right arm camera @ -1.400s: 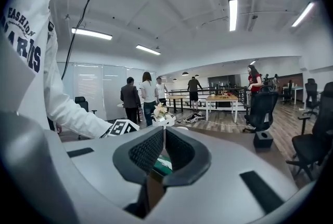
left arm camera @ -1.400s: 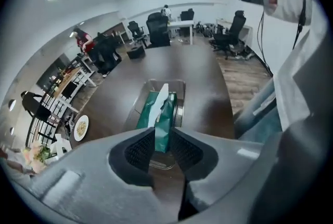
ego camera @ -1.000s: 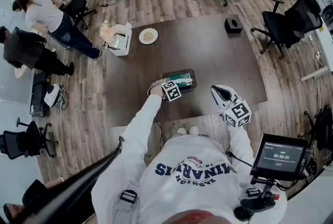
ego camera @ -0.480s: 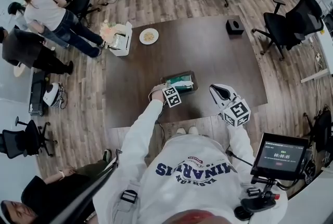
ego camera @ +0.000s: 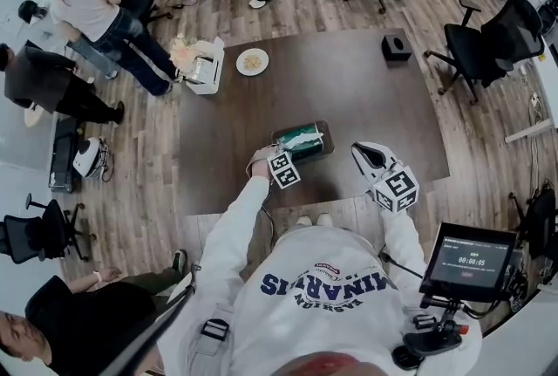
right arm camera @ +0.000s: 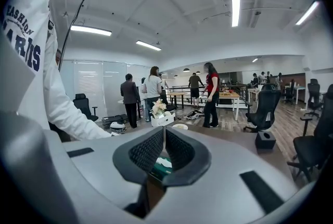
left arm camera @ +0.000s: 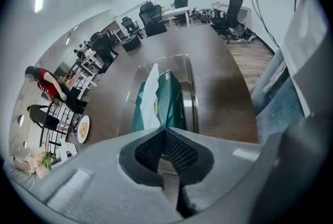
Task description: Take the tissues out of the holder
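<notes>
left gripper (left arm camera: 165,128) fingers are pinching the tissues (left arm camera: 169,98) at the near end — pack stretching straight ahead in the holder (left arm camera: 193,88) — right gripper (right arm camera: 162,137) closed, empty, farther off.

- dark brown bench (ego camera: 366,104)
- clear holder (left arm camera: 193,94) near the front edge (tissues (left arm camera: 152,88) inside)
- plate (ego camera: 252,62) of food, far-left side
- small black box (ego camera: 396,45), far-right corner

The table (ego camera: 349,86) looks like dark matt wood, the holder (left arm camera: 193,98) clear glossy plastic, the pack (left arm camera: 171,106) shiny green film, its tissue (left arm camera: 150,90) soft white paper, the floor (ego camera: 261,8) streaked wood planks, and the left gripper (left arm camera: 165,132) smooth matt grey plastic with rough black ribbed pads (left arm camera: 179,151).
</notes>
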